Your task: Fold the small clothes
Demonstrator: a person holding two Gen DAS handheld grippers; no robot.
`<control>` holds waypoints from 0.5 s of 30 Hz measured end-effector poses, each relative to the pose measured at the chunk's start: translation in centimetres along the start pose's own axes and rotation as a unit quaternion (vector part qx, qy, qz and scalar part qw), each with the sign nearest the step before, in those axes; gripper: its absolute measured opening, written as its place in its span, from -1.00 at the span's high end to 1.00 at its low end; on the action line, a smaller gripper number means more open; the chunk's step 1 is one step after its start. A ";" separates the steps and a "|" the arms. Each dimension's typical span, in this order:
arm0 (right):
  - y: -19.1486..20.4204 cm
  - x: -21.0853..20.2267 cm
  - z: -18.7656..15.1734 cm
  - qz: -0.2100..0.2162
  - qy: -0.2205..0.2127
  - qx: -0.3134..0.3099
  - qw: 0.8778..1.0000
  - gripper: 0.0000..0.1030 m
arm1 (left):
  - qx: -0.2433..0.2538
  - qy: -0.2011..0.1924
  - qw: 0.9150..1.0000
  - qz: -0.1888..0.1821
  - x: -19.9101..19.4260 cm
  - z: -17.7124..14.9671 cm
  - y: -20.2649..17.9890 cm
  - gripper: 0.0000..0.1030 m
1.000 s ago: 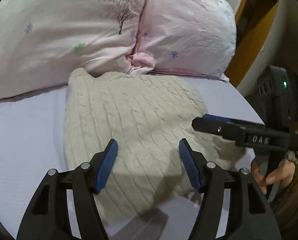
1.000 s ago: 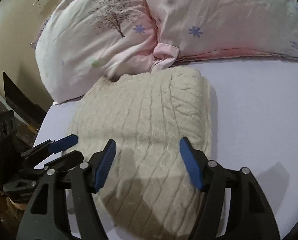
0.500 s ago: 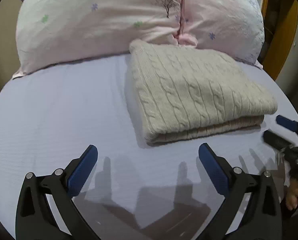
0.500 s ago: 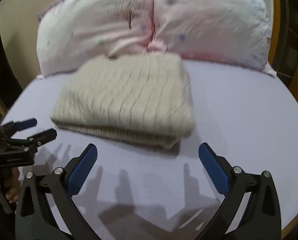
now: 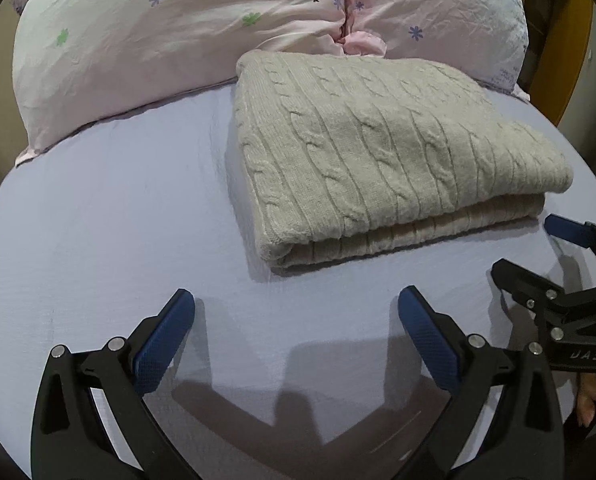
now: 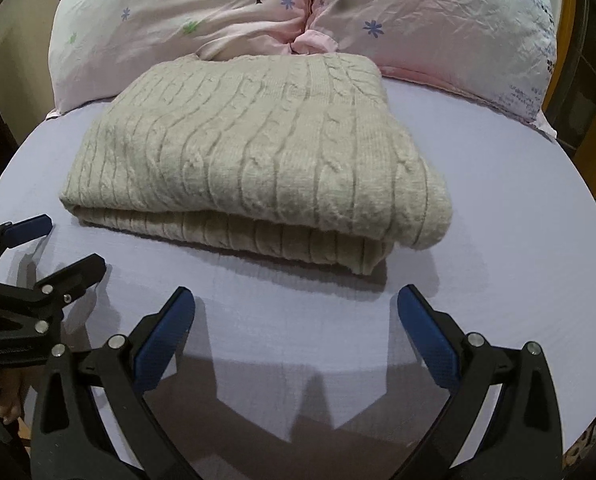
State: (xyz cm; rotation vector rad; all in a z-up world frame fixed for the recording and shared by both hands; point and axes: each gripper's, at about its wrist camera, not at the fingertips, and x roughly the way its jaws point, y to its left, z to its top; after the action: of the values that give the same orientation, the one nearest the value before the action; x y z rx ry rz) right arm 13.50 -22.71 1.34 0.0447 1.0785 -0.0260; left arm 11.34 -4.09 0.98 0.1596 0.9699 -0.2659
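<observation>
A cream cable-knit sweater [image 5: 381, 152] lies folded in a thick rectangle on the lilac bed sheet [image 5: 110, 220], its far edge against the pillows. It also shows in the right wrist view [image 6: 250, 152]. My left gripper [image 5: 296, 308] is open and empty, held back from the sweater's near fold. My right gripper [image 6: 296, 308] is open and empty, also short of the sweater. The right gripper appears at the right edge of the left wrist view [image 5: 537, 248], and the left gripper at the left edge of the right wrist view [image 6: 64, 240].
Two pink flowered pillows [image 5: 202, 28] [image 6: 437, 20] lie side by side behind the sweater. A wooden bed frame [image 5: 565, 48] rises at the far right. The sheet [image 6: 497, 240] stretches around the sweater on all near sides.
Both grippers have pulled back off the sweater toward the near side of the bed and opened wider. The sweater stays folded where it lay.
</observation>
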 end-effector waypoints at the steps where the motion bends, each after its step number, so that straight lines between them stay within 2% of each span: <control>1: 0.0 0.0 0.0 0.000 0.000 0.000 1.000 -0.97 | -0.002 0.000 1.000 -0.001 0.0 0.0 0.1 -0.97; 15: 0.0 0.0 0.0 -0.002 0.000 0.000 1.000 -0.97 | -0.001 0.000 1.000 -0.001 0.1 0.1 0.2 -0.97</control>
State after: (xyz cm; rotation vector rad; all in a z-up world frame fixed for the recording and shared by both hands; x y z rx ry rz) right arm 13.52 -22.72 1.35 0.0423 1.0790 -0.0284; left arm 11.58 -3.93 0.97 0.1570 0.9704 -0.2672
